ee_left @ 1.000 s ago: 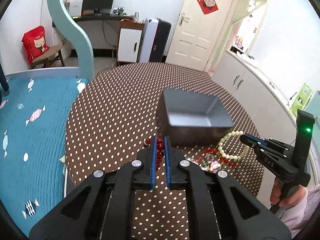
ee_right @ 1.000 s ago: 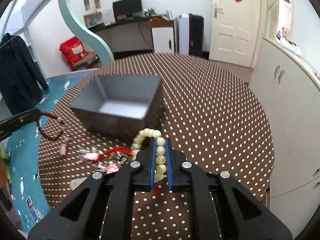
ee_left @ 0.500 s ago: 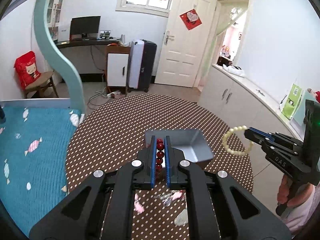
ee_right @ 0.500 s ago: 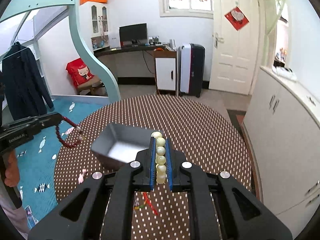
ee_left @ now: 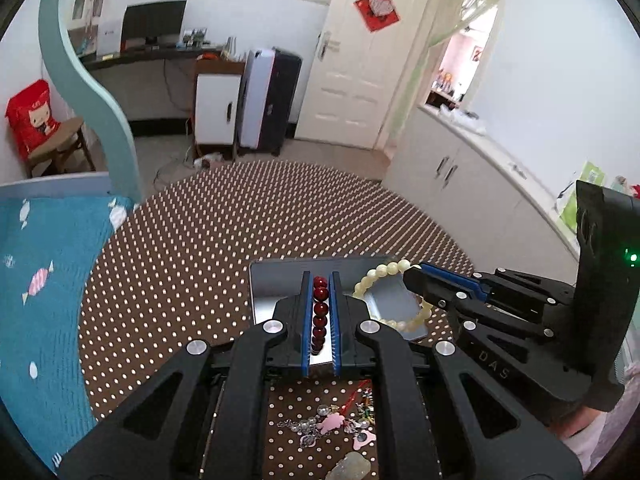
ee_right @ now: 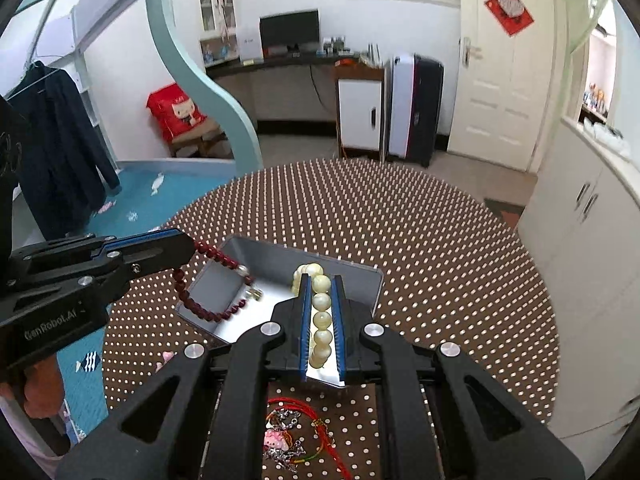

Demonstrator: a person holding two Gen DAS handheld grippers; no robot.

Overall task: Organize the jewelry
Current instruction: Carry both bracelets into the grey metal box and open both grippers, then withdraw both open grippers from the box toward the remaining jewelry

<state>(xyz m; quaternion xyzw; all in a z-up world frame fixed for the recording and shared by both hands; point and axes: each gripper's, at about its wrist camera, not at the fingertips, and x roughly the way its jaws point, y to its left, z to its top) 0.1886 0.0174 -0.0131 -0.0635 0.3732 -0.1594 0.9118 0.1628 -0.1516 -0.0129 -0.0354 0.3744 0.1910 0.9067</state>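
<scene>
1. The dark red bead bracelet (ee_left: 319,312) was pinched between the blue-padded fingers of the left gripper (ee_left: 320,280), its loop hanging over the near left part of the grey box (ee_right: 356,270).
2. The cream bead bracelet (ee_right: 321,320) was clamped in the same way between the fingers of the right gripper (ee_right: 321,280), with its free loop dangling above the box's right side in the left wrist view.
3. Both grippers were held over the open grey box, side by side, with their tips close together but apart.
4. The box stood on a round table with a brown, white-dotted cloth (ee_right: 440,240).
5. On the cloth in front of the box, nearer the cameras, lay a tangle of small charms (ee_left: 340,424), with a red cord (ee_right: 320,432) and a pink piece among them.
6. A pale translucent stone (ee_left: 350,468) lay nearer still, at the bottom edge of the left wrist view.
</scene>
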